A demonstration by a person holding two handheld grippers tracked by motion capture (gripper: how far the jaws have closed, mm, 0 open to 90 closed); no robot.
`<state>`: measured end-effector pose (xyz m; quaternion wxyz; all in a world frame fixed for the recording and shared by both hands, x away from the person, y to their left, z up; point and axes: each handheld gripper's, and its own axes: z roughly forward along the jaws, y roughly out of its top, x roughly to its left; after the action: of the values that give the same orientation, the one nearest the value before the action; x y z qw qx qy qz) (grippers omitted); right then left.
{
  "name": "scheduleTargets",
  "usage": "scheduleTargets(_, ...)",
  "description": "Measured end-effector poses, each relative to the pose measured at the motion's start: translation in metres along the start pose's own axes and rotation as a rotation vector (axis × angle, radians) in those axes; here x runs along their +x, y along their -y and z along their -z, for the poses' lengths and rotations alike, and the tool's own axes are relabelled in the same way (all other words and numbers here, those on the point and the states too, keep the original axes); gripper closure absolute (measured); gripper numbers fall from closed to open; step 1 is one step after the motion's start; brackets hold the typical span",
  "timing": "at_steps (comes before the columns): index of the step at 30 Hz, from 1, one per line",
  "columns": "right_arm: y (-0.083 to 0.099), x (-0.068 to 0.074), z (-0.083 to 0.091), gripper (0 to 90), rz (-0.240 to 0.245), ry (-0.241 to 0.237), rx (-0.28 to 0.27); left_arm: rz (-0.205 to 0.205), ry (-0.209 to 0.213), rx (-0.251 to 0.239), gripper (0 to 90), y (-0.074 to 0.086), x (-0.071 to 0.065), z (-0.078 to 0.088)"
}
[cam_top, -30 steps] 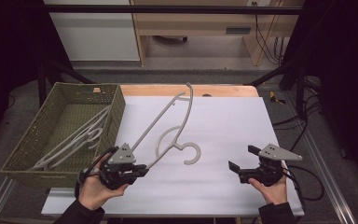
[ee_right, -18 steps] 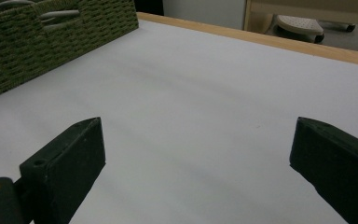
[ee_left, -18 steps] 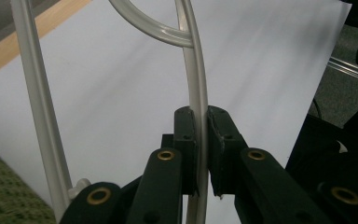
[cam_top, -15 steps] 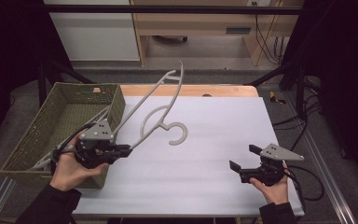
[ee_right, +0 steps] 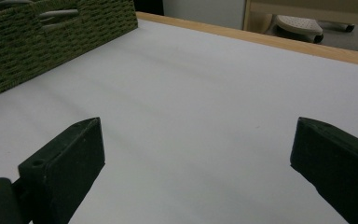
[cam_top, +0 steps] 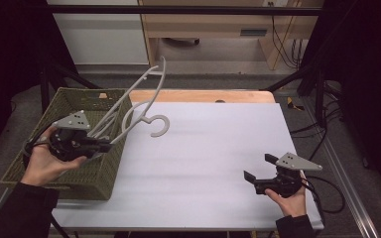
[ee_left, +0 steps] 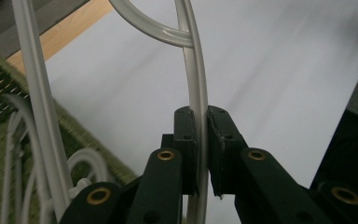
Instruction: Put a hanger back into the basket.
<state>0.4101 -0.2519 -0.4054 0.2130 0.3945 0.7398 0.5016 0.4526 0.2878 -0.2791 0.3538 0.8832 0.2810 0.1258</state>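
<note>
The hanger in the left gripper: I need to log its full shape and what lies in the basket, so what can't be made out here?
- Hanger, left gripper view: its hook and far end are cut off by the top edge.
- Hanger, high view: the gripped end is hidden behind the left gripper.
- Basket, high view: other hangers inside overlap; their number is unclear.

Grey plastic hanger is held tilted in the air over the basket's right rim, hook toward the table's middle.
</note>
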Motion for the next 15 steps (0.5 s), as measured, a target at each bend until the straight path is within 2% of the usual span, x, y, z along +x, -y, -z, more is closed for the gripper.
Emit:
scheduleTargets(11, 0.001, 0.001, -0.003, 3.2, 0.007, -0.001, 0.014, 0.049, -0.005, 0.059, 82.6, 0.043, 0.041, 0.008)
scheduleTargets(15, 0.002, 0.001, -0.005, 3.2, 0.003, 0.002, 0.021, 0.069, -0.008, 0.101, 82.6, 0.056, 0.051, 0.007)
